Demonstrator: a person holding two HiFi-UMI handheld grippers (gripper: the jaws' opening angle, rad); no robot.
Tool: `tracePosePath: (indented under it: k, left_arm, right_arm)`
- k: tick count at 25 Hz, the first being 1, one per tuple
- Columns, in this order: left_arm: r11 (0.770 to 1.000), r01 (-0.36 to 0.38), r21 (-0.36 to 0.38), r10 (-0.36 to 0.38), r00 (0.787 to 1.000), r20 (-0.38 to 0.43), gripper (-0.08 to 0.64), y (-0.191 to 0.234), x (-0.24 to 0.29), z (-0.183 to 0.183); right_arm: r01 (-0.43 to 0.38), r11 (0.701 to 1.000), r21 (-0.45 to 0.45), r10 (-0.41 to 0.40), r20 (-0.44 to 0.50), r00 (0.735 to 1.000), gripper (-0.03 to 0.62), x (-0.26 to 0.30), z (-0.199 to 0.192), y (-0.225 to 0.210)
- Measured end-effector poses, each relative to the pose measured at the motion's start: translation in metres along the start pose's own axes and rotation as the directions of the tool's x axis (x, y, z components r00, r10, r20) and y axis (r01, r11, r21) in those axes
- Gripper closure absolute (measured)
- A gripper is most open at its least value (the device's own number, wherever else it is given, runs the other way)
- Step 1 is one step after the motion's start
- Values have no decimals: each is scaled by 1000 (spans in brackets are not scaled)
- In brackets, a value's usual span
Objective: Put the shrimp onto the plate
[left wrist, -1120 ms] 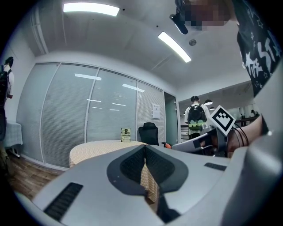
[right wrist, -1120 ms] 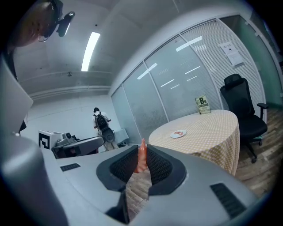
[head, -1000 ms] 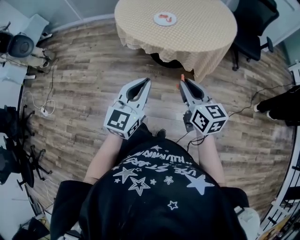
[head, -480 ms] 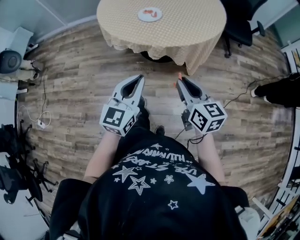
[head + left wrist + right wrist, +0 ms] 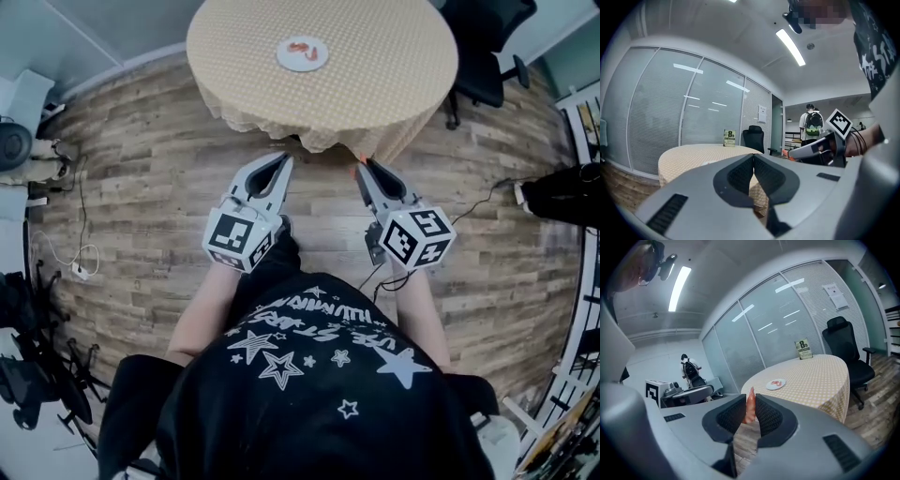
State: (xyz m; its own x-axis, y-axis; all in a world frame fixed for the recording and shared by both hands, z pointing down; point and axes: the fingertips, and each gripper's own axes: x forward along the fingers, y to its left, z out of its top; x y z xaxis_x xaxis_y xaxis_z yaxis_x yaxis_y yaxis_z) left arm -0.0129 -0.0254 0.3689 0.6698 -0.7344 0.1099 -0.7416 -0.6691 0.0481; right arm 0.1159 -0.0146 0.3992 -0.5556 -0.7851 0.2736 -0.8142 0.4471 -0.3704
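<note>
Shrimp [image 5: 750,405] is sitting pinched upright between the right gripper's [image 5: 750,397] jaws, its pointy orange tip poking up just past them. From the head view you're only getting that little orange tip [image 5: 363,157] at the front of the right gripper [image 5: 361,167].

The plate [image 5: 303,53] is sitting well apart from the shrimp, up on the round table [image 5: 375,56] with the dotted yellow cloth, and something orange-pink is lying on it. The right gripper view is showing the same plate [image 5: 776,384] past the jaws, with a small sign [image 5: 802,348] standing further back on the table.

The left gripper [image 5: 284,159] is hanging beside the right one. Its jaws are pressed together with nothing between them, and you can see that clearly in its own view [image 5: 753,157], where the closed tips are pointing toward the table.

Both grippers are hovering over the wood floor [image 5: 159,187], just short of the table's near edge, so the person is standing back from it. A black chair [image 5: 487,56] is parked at the table's right side, and glass walls with blinds are running behind everything.
</note>
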Motion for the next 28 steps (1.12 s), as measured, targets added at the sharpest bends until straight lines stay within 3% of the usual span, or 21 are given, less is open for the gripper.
tracePosePath:
  k: [8,18,24,28]
  left_arm:
    - [999,-17,-28,17,1000,-8,552,81,32,4]
    - [998,46,-52,-46,999,-2,551,140,65,6]
    - [994,63,-88,-64,998,-10,551,174,68,0]
    - [994,81,-72,-82,997,-10,551,190,71,0]
  right_arm:
    - [0,1000,-11,0,-23,1000,522,80,29,-6]
    - [65,998,-8,-65,-41,997,522,139,51,-16]
    - [71,997,-10,-71,-36,997,522,179,59,-7]
    - [72,997,-3,-72,-37,997,522,199,59,0]
